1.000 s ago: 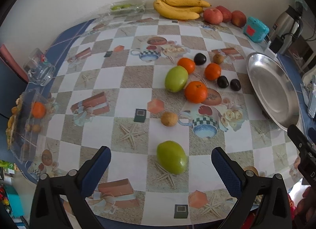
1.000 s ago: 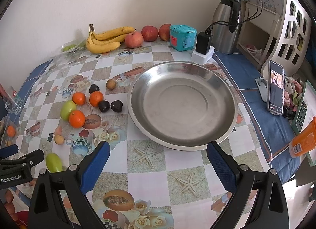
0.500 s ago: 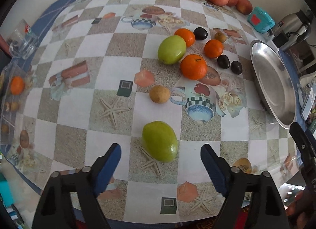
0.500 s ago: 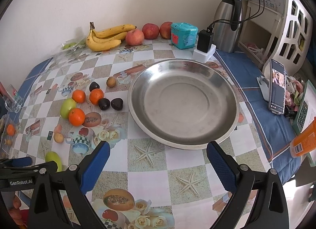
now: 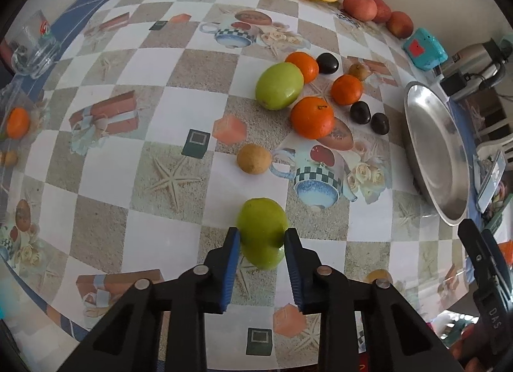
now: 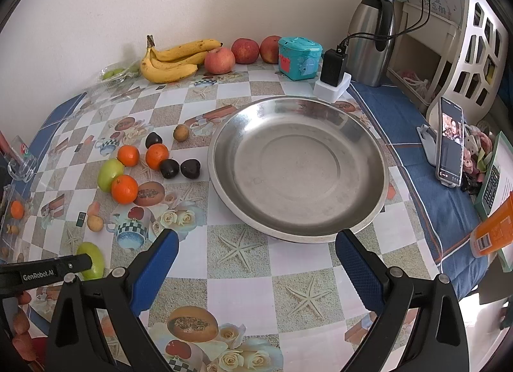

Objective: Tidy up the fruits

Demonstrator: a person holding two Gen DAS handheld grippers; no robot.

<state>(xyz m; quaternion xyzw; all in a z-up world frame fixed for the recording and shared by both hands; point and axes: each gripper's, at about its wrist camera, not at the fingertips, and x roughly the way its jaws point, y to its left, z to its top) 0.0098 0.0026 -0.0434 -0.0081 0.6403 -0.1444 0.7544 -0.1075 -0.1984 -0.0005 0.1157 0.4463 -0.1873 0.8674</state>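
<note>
Two grippers in view; my left gripper (image 5: 260,239) has just been closing and its blue pads (image 5: 231,263) now press both sides of the green fruit (image 5: 261,231), so it's gripping that fruit; the fruit sits low on the checkered tablecloth (image 5: 105,163), I can't tell if it's lifted off it. My right gripper (image 6: 256,268) stands wide apart with nothing between the jaws, hovering just in front of the steel plate (image 6: 362,135).

Landmark is the steel plate; the gripped green fruit (image 6: 93,258) is well to the plate's left and nearer me; a small tan fruit (image 6: 95,223) lies a bit beyond it, still left of the plate. Loose cluster just left of the plate: second green fruit (image 6: 109,173), three oranges (image 6: 124,188), three dark fruits (image 6: 190,168), another small tan one (image 6: 181,132); the two nearest dark ones are close to the plate rim, not touching. Behind the plate against the wall: bananas (image 6: 173,59), three apples (image 6: 219,60), teal box (image 6: 299,58); black charger (image 6: 333,67) and steel thermos (image 6: 372,35) behind-right of the plate. Phone on stand (image 6: 450,141) well to the plate's right, on blue cloth. Plate holds nothing.
</note>
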